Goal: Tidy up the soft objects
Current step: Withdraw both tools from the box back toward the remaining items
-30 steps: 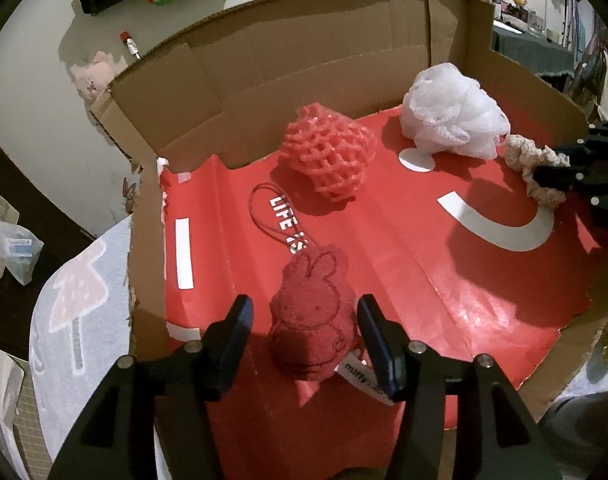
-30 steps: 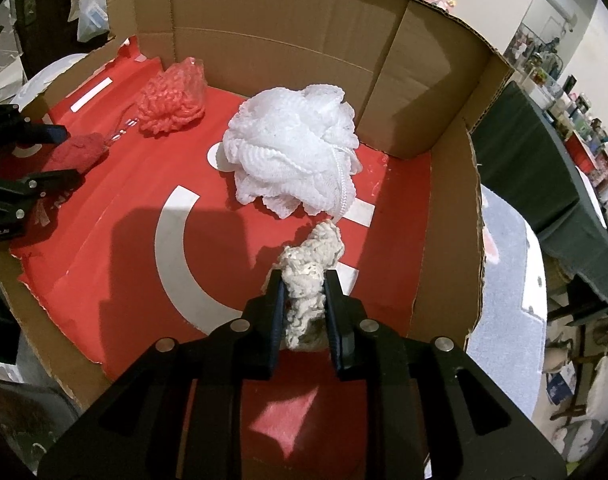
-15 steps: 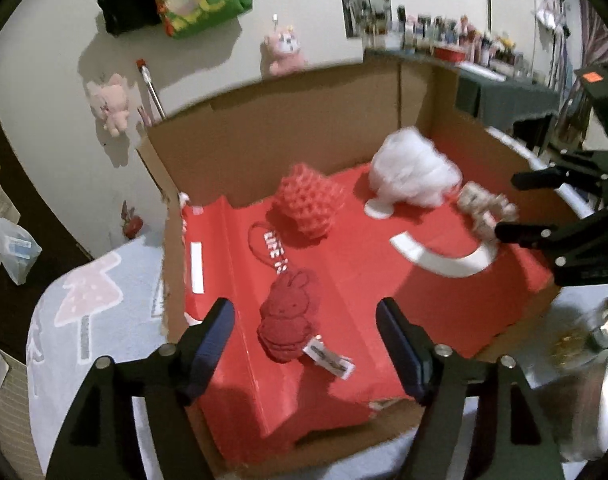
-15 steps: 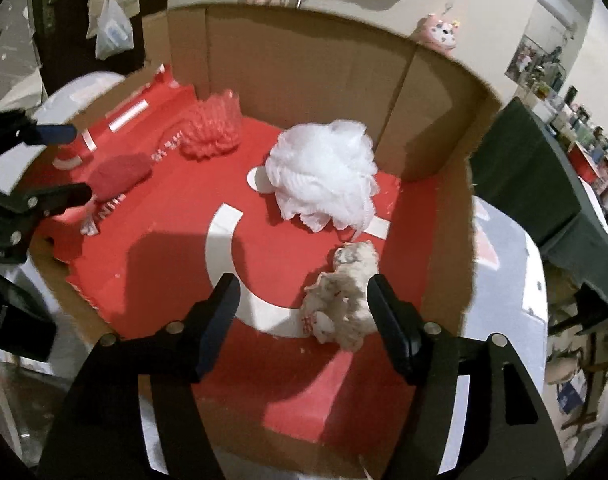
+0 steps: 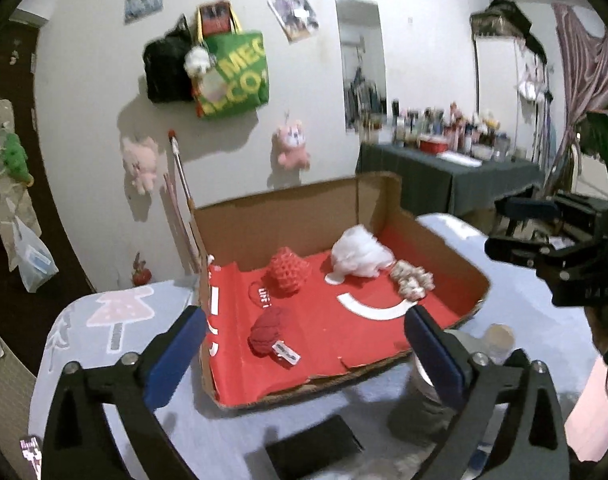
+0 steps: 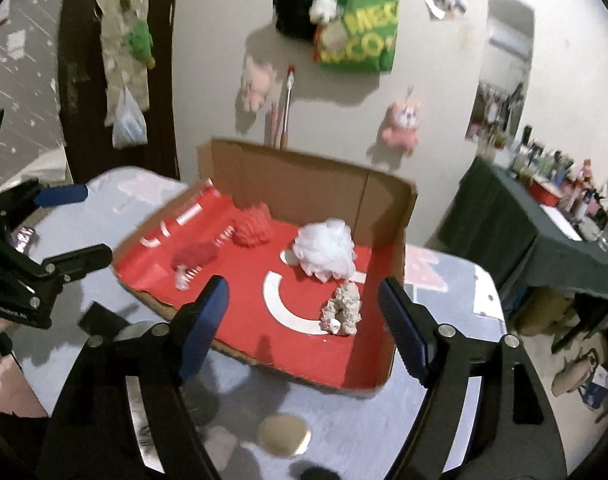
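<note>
Left wrist view shows my left tool (image 5: 304, 332) spread wide and empty, its jaws having just been opening, above the near edge of the shallow cardboard box with a red lining (image 5: 443, 240) on the counter (image 5: 116, 320). My right tool (image 6: 304, 296) likewise gapes empty, jaws just opening. Inside lie the flat red plush bunny (image 5: 268, 330), red mesh foam ball (image 5: 288, 274), white net bath puff (image 6: 323, 252) and cream knitted scrunchie (image 6: 343, 306), each apart from both tools.

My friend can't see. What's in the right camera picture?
An open cardboard box with a red floor holds four soft things: a white pouf, a beige scrunchie, a red mesh ball and a red plush. The right hand-held gripper is open and empty.
</note>
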A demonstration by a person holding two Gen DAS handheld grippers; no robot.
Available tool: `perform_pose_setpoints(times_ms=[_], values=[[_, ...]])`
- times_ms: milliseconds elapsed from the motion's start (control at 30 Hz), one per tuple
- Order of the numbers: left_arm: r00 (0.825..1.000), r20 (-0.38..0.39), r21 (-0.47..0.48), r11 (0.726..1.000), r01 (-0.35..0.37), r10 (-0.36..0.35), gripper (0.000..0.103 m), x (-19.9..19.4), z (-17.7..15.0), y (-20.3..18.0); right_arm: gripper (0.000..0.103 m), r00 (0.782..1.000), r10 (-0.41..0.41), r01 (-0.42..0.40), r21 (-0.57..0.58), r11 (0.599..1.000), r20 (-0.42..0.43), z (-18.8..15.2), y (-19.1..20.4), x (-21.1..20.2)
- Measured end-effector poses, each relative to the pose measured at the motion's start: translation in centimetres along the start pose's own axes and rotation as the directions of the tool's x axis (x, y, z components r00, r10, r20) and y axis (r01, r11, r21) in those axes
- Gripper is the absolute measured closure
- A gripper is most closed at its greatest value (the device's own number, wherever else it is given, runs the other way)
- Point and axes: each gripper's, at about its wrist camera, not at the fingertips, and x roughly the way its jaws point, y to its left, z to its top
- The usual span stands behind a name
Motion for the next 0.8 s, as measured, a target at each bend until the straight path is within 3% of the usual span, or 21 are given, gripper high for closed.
perform_pose_setpoints(times_ms=[167, 400, 533, 800], values=[[0.997, 0.076, -0.015, 1.000, -0.010, 0.011, 0.000, -3.8, -2.6, -1.8, 0.026, 0.996, -0.010, 0.008, 0.020, 1.000, 0.090, -2.3, 1.8, -4.1], [0.994, 0.106, -0.071, 0.997, 0.016, -0.008, 0.000, -6.2, -6.2, -3.6, 0.026, 0.987, -0.013, -0.002, 0.095, 0.996, 0.159, -6.4, 3.3, -7.8], [0.995, 0.096, -0.099, 0.995, 0.001, 0.009, 0.000, -6.4, -8.5, -4.1, 0.021, 0.984, -0.043, 0.020, 0.130, 0.991, 0.176, -8.8, 3.9, -8.5], [1.000, 0.021, -0.119, 0.993, -0.011, 0.014, 0.000, -4.7, -12.6, -4.1, 0.021, 0.992, -0.049, 0.030, 0.165, 0.986, 0.114, -13.9, 4.6, -5.7]])
